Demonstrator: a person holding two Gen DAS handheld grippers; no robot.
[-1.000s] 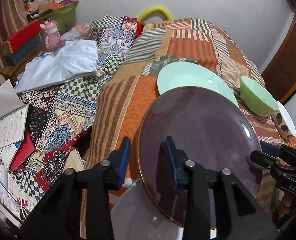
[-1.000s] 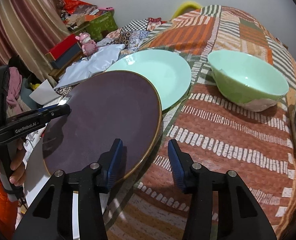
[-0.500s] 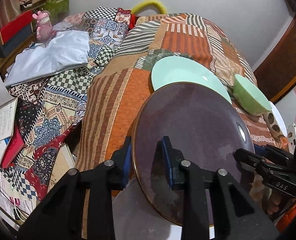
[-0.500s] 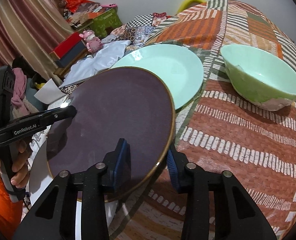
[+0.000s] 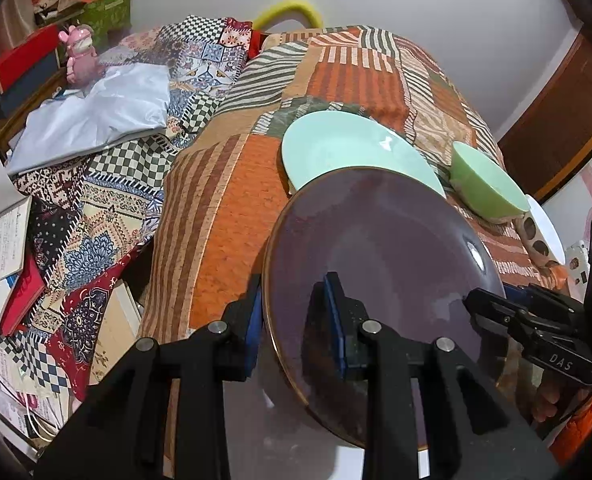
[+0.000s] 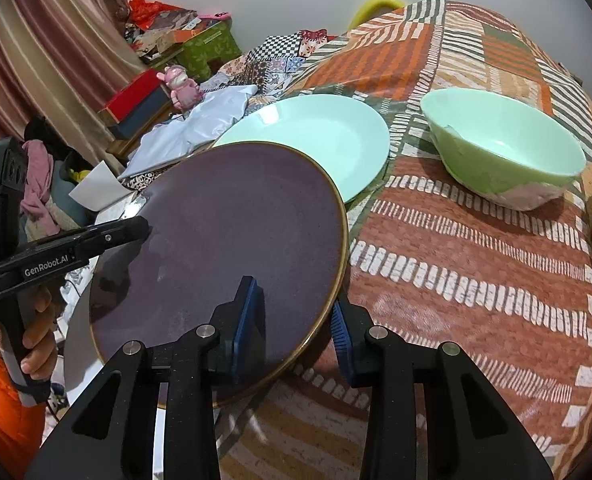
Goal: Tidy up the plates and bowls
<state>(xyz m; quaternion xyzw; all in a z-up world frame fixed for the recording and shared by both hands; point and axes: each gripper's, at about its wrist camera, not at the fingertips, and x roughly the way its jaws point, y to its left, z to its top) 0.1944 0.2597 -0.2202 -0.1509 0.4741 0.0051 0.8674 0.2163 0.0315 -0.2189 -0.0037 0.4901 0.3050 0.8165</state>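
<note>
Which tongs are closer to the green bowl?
Right. The right tongs grip the purple plate on the side nearer the green bowl; the left tongs grip its far edge.

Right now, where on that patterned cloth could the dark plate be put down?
Bare cloth lies in front of the green bowl, right of the purple plate. Another orange stretch lies left of the mint plate. Between the mint plate and the bowl it is tight.

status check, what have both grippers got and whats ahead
Left gripper and right gripper both shut on purple plate, opposite rims. Plate tilted above the bedspread. Mint plate just beyond, green bowl to its right.
</note>
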